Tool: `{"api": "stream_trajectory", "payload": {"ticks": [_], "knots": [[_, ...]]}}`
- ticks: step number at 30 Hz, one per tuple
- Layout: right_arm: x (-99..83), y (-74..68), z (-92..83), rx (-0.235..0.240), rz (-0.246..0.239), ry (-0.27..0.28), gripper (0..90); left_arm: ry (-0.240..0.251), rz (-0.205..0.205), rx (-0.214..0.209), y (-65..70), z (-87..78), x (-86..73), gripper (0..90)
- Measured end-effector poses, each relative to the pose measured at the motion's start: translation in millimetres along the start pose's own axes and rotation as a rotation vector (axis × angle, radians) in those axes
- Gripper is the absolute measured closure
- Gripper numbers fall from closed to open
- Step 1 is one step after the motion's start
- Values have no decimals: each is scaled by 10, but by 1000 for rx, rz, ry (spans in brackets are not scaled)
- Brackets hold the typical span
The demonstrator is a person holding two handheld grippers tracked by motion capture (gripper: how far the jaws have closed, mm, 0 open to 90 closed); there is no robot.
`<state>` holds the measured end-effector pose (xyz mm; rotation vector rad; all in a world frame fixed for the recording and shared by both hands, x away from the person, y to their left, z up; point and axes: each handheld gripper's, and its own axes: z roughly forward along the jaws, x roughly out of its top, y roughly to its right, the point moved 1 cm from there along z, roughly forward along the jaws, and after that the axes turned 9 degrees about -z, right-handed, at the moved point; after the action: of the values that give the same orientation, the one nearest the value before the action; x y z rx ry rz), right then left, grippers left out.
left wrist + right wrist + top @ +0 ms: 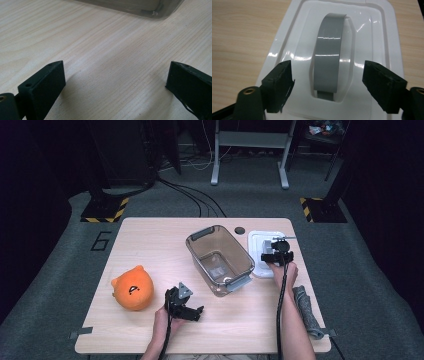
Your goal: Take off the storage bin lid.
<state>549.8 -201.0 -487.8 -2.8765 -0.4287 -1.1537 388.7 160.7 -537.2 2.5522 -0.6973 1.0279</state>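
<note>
Overhead, one lid (337,62); one bin (220,259); perhaps one cloth (306,311)

The bin (220,259) was set near the middle of the table (150,240). The lid (262,251) was laid just right of the bin, with the right claw (276,256) placed over it. The plush toy (132,288) was placed well left of the bin, the left claw (192,312) before it, the cloth (306,310) at its right front.
</note>
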Motion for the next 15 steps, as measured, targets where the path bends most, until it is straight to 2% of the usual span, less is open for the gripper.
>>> {"api": "stream_trajectory", "payload": {"ticks": [2, 4, 15], "knots": [[-5, -19, -46, -3, -19, 4, 186, 0, 0, 0, 0, 0, 0, 17], [-37, -78, -186, -12, -59, 12, 165, 0, -3, -2, 2, 1, -1, 17], [-232, -224, -614, 6, -151, 17, 93, -4, 2, -2, -1, -2, 0, 17]]}}
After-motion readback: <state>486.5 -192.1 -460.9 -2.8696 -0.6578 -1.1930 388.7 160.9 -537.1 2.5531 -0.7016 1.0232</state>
